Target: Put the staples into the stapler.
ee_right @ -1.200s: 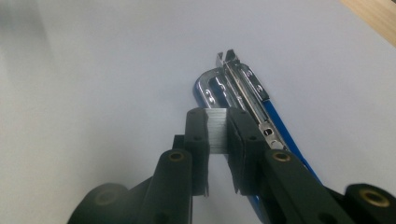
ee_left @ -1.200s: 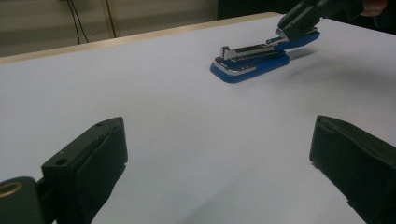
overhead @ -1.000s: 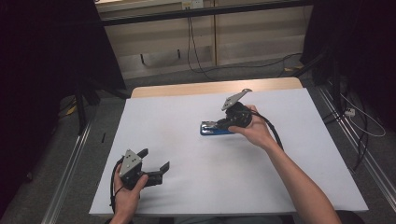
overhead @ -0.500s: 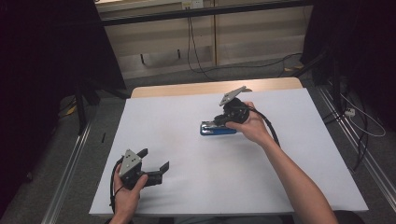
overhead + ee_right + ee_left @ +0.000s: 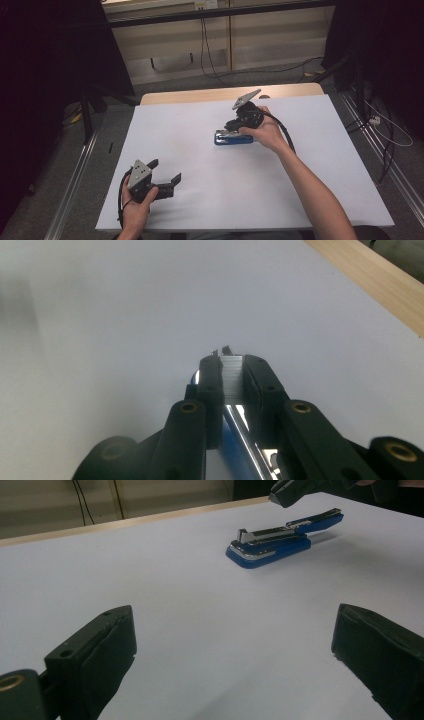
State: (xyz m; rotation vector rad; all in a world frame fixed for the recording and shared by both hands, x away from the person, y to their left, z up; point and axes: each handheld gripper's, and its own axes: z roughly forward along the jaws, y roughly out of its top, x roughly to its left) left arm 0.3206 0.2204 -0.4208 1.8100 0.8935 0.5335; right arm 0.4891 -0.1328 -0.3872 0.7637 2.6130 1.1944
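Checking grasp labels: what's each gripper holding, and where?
Right gripper: jaws shut on the blue stapler, on its metal upper arm. Left gripper: open, holds nothing.

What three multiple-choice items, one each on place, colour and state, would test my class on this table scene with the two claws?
1. Where does the stapler lie?
A. On the white table top
B. On the floor
C. In the left claw

2. What colour is the stapler's body?
A. Red
B. Blue
C. Yellow

3. How does the right claw stand?
A. Wide open over bare table
B. Lying unheld
C. Shut on the stapler's metal part

Answers: 1 A, its base rests flat on the white surface; 2 B, blue shows in the left gripper view; 3 C, its jaws press the silver strip.
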